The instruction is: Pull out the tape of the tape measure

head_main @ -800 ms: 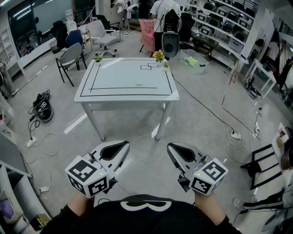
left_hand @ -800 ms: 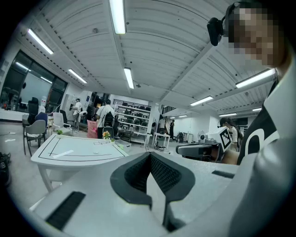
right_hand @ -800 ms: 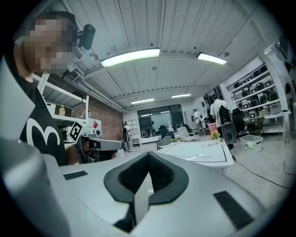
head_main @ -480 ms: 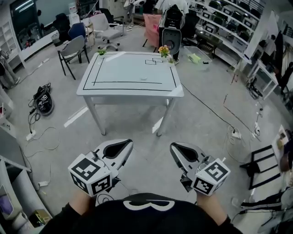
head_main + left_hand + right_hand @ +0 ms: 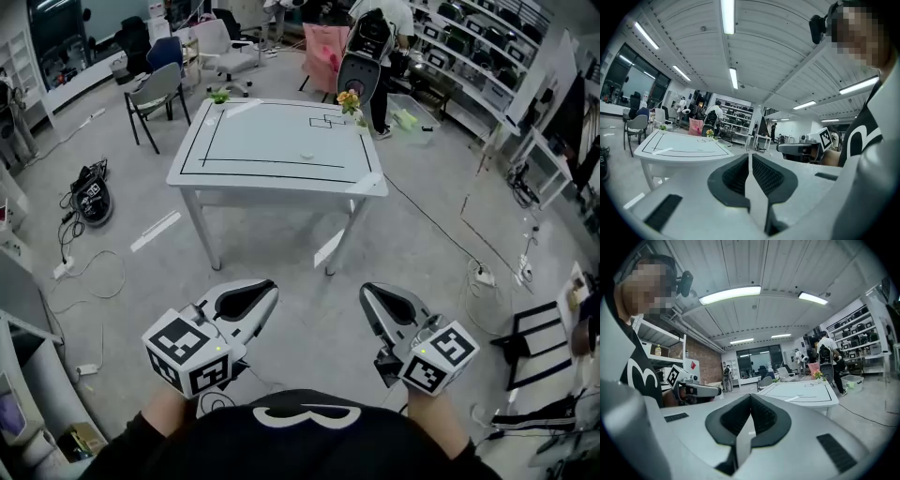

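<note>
Speck (image 5: 307, 155) on table (image 5: 253, 141) too small to identify; left claw (image 5: 272, 287), right claw (image 5: 366, 291) closed.

A white tabletop (image 5: 272, 141) marked with black lines stands on a grey floor (image 5: 300, 272), with a grey chair (image 5: 161, 92) beyond its left corner. Storage shelves (image 5: 473, 47) line the right side, and fluorescent strips (image 5: 727, 14) light the ribbed ceiling.
</note>
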`<action>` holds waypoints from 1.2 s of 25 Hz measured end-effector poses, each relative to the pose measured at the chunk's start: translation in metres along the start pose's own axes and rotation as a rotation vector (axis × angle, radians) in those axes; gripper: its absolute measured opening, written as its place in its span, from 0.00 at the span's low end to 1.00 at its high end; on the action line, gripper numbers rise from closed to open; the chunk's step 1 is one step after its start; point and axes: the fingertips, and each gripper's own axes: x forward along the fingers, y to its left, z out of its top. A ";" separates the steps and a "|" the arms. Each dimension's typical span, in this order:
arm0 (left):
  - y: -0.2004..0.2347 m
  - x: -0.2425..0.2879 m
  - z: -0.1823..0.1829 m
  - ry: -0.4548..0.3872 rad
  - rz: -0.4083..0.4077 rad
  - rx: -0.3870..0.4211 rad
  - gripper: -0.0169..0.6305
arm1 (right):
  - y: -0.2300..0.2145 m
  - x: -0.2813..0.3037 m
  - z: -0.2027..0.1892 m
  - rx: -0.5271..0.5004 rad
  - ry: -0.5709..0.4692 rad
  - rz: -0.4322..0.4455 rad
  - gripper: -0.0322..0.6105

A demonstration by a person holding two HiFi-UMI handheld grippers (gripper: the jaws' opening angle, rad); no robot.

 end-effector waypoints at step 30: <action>0.091 0.026 0.021 -0.039 0.062 -0.001 0.42 | -0.066 0.078 -0.003 -0.027 -0.002 -0.015 0.47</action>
